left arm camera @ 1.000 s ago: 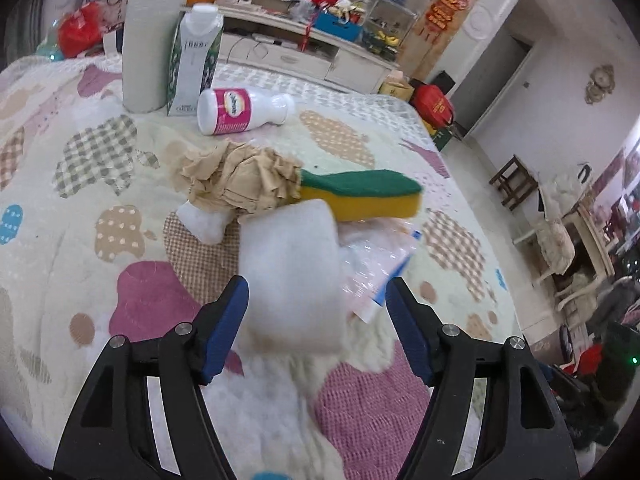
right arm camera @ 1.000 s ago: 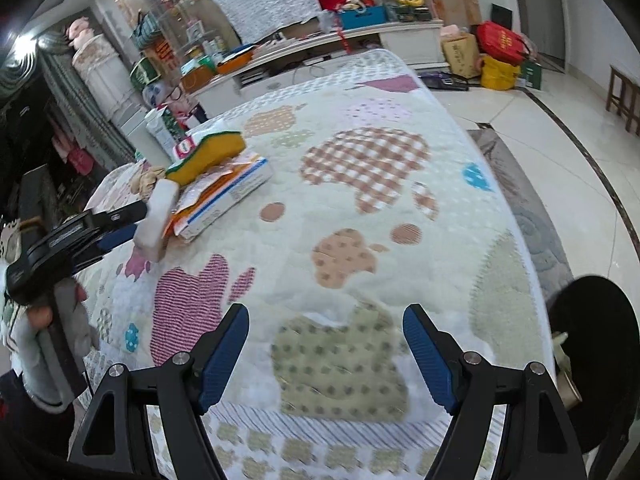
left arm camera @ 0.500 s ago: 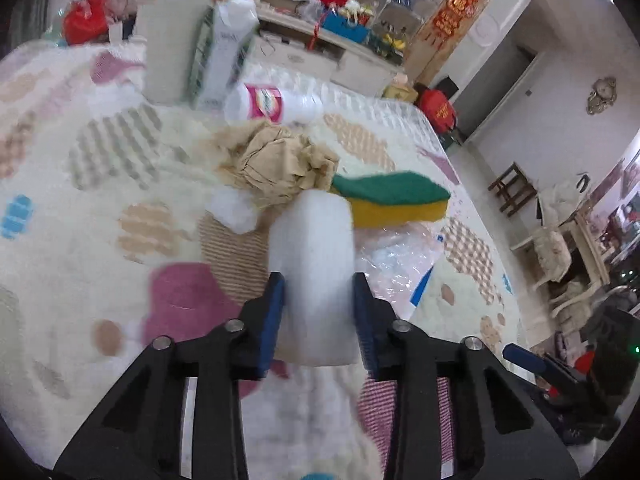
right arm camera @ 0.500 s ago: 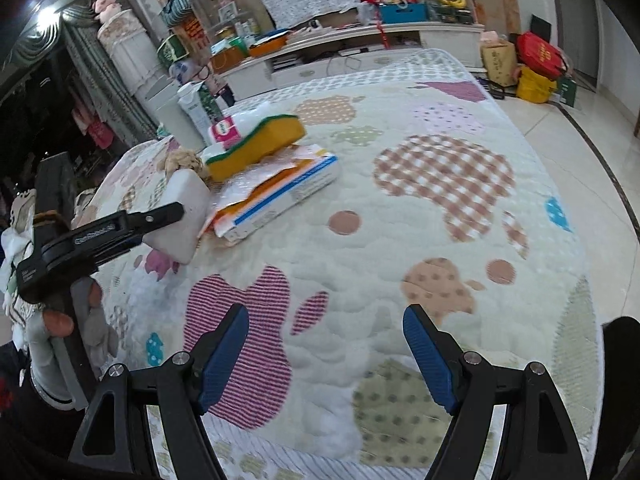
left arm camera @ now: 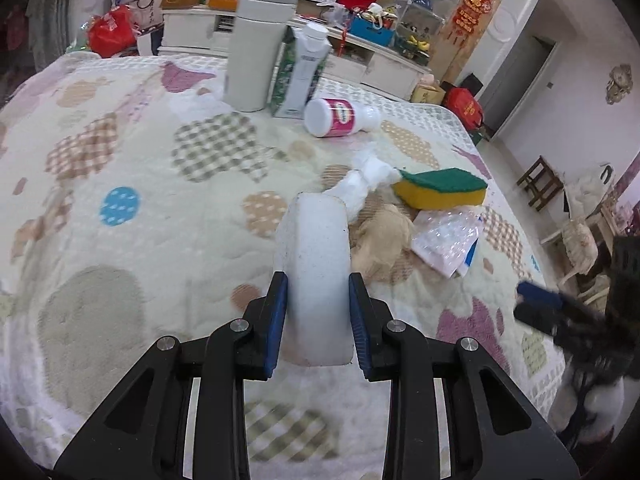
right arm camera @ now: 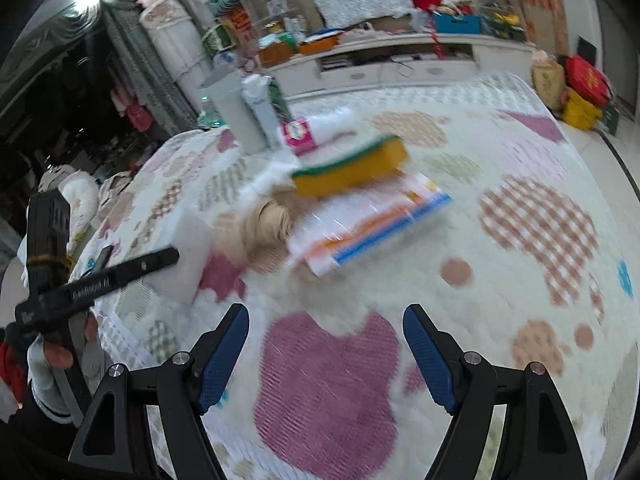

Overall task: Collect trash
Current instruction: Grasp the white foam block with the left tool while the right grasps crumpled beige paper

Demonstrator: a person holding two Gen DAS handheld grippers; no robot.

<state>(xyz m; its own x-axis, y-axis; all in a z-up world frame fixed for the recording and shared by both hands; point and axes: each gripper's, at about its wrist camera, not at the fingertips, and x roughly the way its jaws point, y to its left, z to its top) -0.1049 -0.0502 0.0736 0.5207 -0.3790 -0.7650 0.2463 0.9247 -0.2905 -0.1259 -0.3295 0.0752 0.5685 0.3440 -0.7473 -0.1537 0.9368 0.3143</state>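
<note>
White foam blocks: one [left arm camera: 314, 264], clamped between blue pads.
Green-and-yellow sponges: one [left arm camera: 440, 190].
Crumpled tan paper wads: one [left arm camera: 384, 236].
Twisted white tissue pieces: one [left arm camera: 362, 186], possibly two lumps touching.
Plastic wrappers: one [left arm camera: 446, 240], perhaps more underneath; blurred in the right wrist view.
Pink-labelled white bottles: one [left arm camera: 340, 116], lying on its side.
Cartons: one [left arm camera: 300, 76], upright.
Tall white cylindrical containers: one [left arm camera: 254, 54], upright.
Grippers: two, left [left arm camera: 316, 312] and right [right arm camera: 326, 354].
</note>
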